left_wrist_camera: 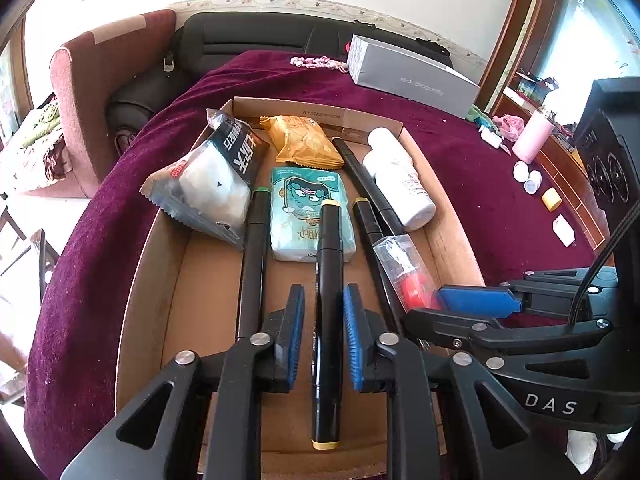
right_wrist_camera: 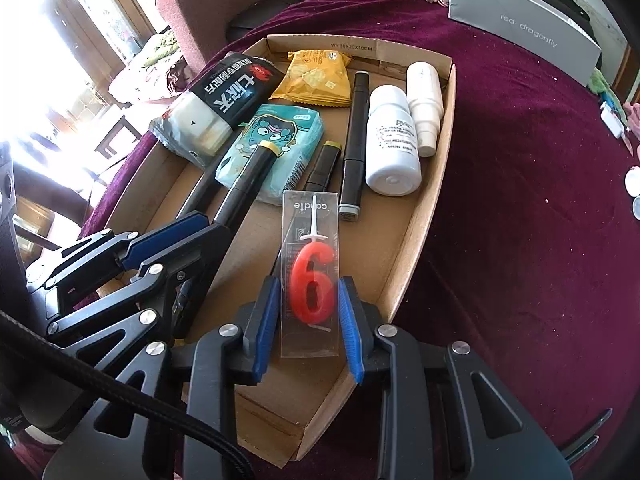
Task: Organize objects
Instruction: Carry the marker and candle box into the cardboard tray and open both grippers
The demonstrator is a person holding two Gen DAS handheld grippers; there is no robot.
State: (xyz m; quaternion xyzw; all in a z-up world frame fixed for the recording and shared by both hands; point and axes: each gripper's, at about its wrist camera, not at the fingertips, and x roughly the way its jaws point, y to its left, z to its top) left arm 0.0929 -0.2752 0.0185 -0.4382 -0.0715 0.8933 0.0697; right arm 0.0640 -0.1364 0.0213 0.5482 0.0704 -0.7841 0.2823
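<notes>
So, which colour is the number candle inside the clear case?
Red; the number candle shows best in the right wrist view.

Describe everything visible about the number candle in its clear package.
The candle package is a flat, clear plastic sleeve printed "candle", holding a red wax numeral shaped like a 6 on a thin white pick. It sits between the blue pads of the right gripper, long axis pointing away from the camera, over the cardboard tray. Its far end overlaps a black marker. Whether the pads press it is unclear.
</notes>
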